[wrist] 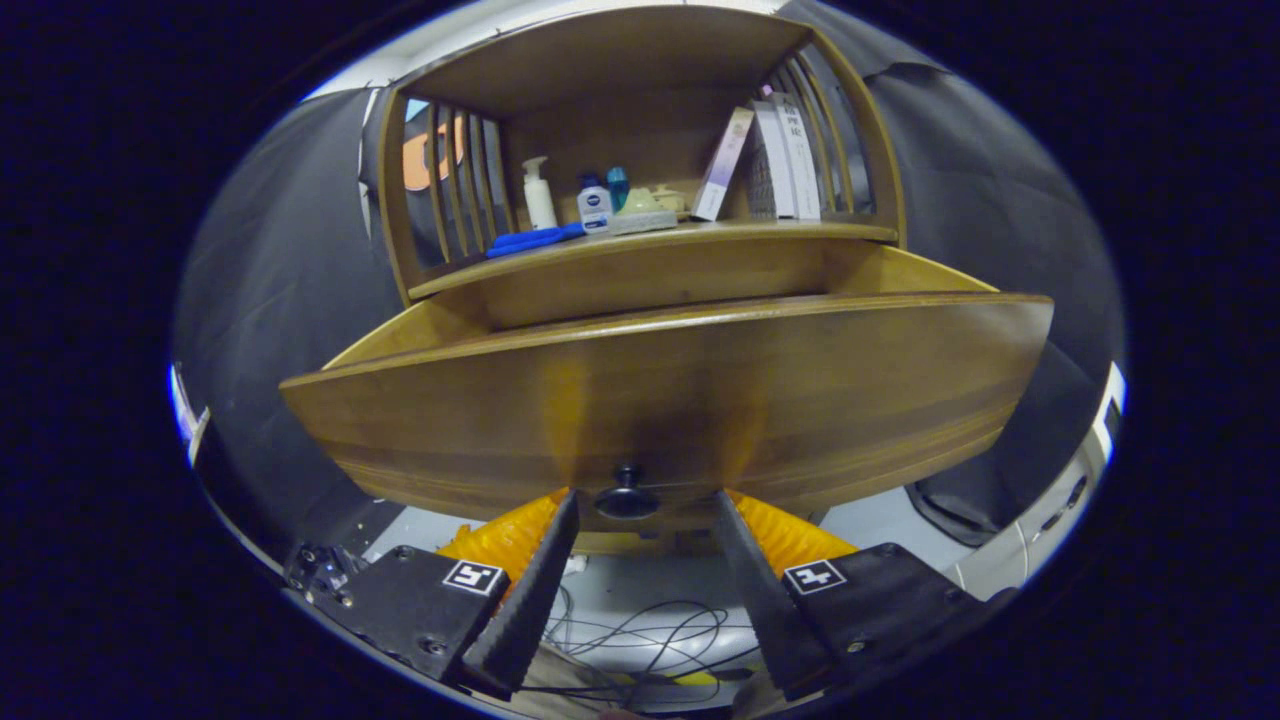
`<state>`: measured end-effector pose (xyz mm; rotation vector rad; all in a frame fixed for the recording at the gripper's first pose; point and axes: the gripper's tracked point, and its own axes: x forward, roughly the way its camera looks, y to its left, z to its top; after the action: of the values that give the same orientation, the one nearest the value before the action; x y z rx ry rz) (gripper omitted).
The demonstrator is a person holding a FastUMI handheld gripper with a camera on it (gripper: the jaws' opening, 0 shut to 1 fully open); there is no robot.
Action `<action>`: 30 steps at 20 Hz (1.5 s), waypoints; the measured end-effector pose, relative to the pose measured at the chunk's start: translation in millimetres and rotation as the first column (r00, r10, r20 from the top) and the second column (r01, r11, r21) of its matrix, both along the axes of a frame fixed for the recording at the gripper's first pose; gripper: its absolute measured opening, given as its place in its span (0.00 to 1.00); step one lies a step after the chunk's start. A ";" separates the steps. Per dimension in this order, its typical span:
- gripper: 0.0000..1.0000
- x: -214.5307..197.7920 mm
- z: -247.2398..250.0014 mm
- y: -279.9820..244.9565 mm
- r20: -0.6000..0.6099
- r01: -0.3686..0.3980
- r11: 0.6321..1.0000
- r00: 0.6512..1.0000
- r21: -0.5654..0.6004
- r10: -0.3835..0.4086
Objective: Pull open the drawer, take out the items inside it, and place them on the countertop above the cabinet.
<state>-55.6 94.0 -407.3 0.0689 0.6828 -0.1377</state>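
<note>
The gripper (642,505) has its two fingers spread apart, one on each side of the single small dark round knob (627,493) and not pressing on it. That knob sits low on the curved brown wooden drawer front (680,400); the drawer stands pulled out, its inside hidden from here. Above it, the wooden countertop (700,232) carries one white pump bottle (539,194), one small white bottle with a blue label (594,207), one flat blue object (535,241) and three upright slim boxes (775,160). Loose dark cables (650,640) lie on the floor beneath the fingers.
</note>
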 end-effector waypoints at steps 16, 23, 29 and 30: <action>0.87 6.3 6.3 -1.2 0.062 0.014 0.999 0.998 -0.049 -0.011; 0.87 48.6 3.7 -8.6 0.113 0.014 0.998 0.994 -0.069 -0.006; 0.87 88.8 -1.6 -15.3 0.159 0.015 0.990 0.987 -0.143 0.009; 0.87 91.9 -6.4 -16.6 0.157 0.014 0.987 0.988 -0.159 0.012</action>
<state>36.3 77.5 -413.7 -0.0735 0.5121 -0.1857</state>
